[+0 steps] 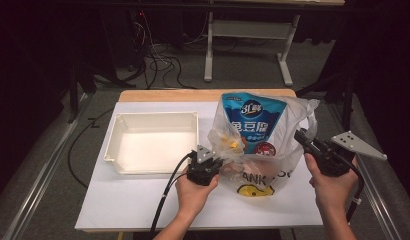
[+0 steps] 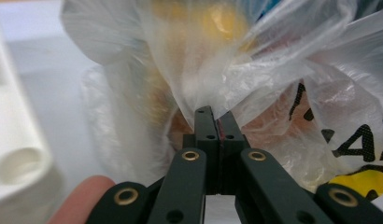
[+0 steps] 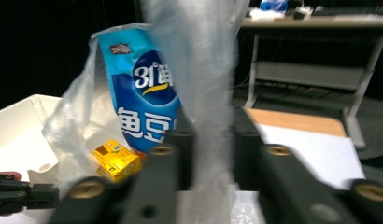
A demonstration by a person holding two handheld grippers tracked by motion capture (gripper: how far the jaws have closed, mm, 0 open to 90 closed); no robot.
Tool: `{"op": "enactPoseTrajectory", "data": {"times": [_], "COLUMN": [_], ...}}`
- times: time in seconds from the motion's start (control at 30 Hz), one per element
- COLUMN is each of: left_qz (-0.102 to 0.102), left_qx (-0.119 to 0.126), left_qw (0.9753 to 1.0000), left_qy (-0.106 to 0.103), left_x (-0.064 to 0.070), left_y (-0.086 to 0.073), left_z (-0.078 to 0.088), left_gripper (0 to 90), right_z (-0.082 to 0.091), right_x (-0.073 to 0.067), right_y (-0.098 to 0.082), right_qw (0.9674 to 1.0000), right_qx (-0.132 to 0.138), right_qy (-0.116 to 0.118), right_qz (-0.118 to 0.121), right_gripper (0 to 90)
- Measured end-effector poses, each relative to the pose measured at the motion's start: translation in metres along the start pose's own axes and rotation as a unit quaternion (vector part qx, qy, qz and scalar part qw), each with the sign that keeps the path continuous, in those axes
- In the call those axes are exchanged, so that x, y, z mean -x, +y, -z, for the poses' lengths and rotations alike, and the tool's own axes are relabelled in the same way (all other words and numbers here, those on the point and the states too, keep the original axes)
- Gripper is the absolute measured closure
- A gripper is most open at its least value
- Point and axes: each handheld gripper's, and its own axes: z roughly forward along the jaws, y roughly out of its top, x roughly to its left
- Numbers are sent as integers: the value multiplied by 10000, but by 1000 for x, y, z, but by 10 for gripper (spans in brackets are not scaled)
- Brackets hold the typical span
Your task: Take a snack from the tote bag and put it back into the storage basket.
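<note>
Currently: plastic bag [image 1: 263, 150] upright on table [image 1: 143, 205], right of white tray [image 1: 153, 142]. Left claw [image 1: 213, 162] clenched on bag's left handle; right claw [image 1: 302, 137] clamped on right handle. Blue pouch [image 1: 253, 120] stands inside, betw. both claws, mouth up.

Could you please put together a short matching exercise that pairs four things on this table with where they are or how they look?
Things:
1. white tray
2. blue pouch
3. yellow box
4. left gripper

Descriptions:
A. small, seen through the film low in the plastic bag
B. jaws shut on a fold of the bag
C. stands tall inside the bag, white lettering on it
D. lies left of the bag with nothing in it

Pairs: 1-D, 2-C, 3-A, 4-B
</note>
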Motion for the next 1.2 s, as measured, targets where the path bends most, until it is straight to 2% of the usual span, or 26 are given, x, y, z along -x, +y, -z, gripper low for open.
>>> {"op": "enactPoseTrajectory", "data": {"times": [0.03, 0.07, 0.1, 0.17, 0.23, 0.3, 0.37, 0.4, 0.43, 0.5, 0.53, 0.57, 0.6, 0.67, 0.7, 0.77, 0.83, 0.87, 0.9, 0.93, 0.97, 1.0, 1.07, 1.1, 1.17, 1.2], "left_qz": [58, 58, 99, 148, 121, 224, 226, 226, 233, 131, 131, 88, 57, 82, 152, 264, 287, 203, 51, -44, -53, -24, -55, -55, -46, -19], "left_qx": [124, 124, 410, 620, 791, 962, 1169, 1169, 1342, 1625, 1625, 1673, 1647, 1608, 1573, 1466, 1370, 1408, 1455, 1456, 1424, 1365, 1178, 1178, 999, 913], "left_qw": [9999, 9999, 9991, 9979, 9968, 9951, 9929, 9929, 9907, 9865, 9865, 9858, 9862, 9867, 9872, 9888, 9901, 9896, 9887, 9884, 9888, 9898, 9922, 9922, 9934, 9936], "left_qy": [-17, -17, 1, -86, 31, -107, -14, -14, 12, 133, 133, 79, 144, 217, 218, 133, 87, 201, 362, 440, 445, 398, 414, 414, 570, 663], "left_x": [-1, -1, -3, -4, -4, -4, -1, -1, 1, 7, 7, 9, 9, 7, 5, -1, -5, -5, -5, -6, -7, -9, -12, -12, -16, -18], "left_y": [2, 2, 7, 14, 22, 30, 38, 38, 44, 56, 56, 66, 70, 76, 79, 85, 88, 88, 88, 87, 87, 87, 87, 87, 85, 85], "left_z": [3, 3, 14, 23, 33, 40, 47, 47, 51, 57, 57, 58, 57, 54, 51, 45, 38, 36, 33, 30, 27, 23, 14, 14, 5, 2], "left_gripper": [890, 839, 769, 699, 611, 540, 469, 429, 429, 317, 305, 289, 289, 313, 332, 343, 384, 418, 498, 578, 616, 673, 788, 851, 892, 900], "right_z": [-3, -3, -7, -10, -13, -15, -15, -15, -14, -13, -13, -12, -11, -9, -7, -7, -10, -13, -16, -20, -22, -25, -29, -29, -40, -50], "right_x": [3, 3, 7, 8, 9, 10, 12, 12, 12, 11, 11, 11, 11, 13, 14, 17, 16, 15, 13, 11, 10, 12, 20, 20, 27, 33], "right_y": [-1, -1, -5, -10, -17, -23, -26, -26, -26, -24, -23, -22, -20, -15, -12, -4, 6, 11, 15, 18, 19, 21, 26, 26, 29, 31], "right_qw": [10000, 10000, 9999, 9997, 9994, 9991, 9991, 9991, 9990, 9990, 9990, 9990, 9992, 9997, 9998, 9992, 9992, 9995, 9998, 9995, 9974, 9950, 9959, 9959, 9985, 9983], "right_qx": [-49, -49, -133, -216, -316, -370, -349, -349, -345, -371, -368, -343, -265, -29, 111, 279, 295, 252, 179, 132, 121, 153, 254, 254, 3, -131], "right_qy": [-25, -25, 65, 65, 81, 102, 135, 135, 158, 204, 236, 254, 274, 164, 27, -72, -13, 0, -55, -279, -696, -985, -862, -862, -543, -541], "right_qz": [-55, -55, -81, -90, -82, -159, -218, -218, -216, -153, -133, -115, -121, -152, -184, -281, -262, -184, -80, 21, 104, 76, -103, -103, 34, 143], "right_gripper": [882, 882, 896, 900, 900, 900, 900, 900, 900, 900, 900, 864, 778, 548, 468, 329, 296, 310, 364, 439, 459, 458, 580, 580, 775, 891]}}
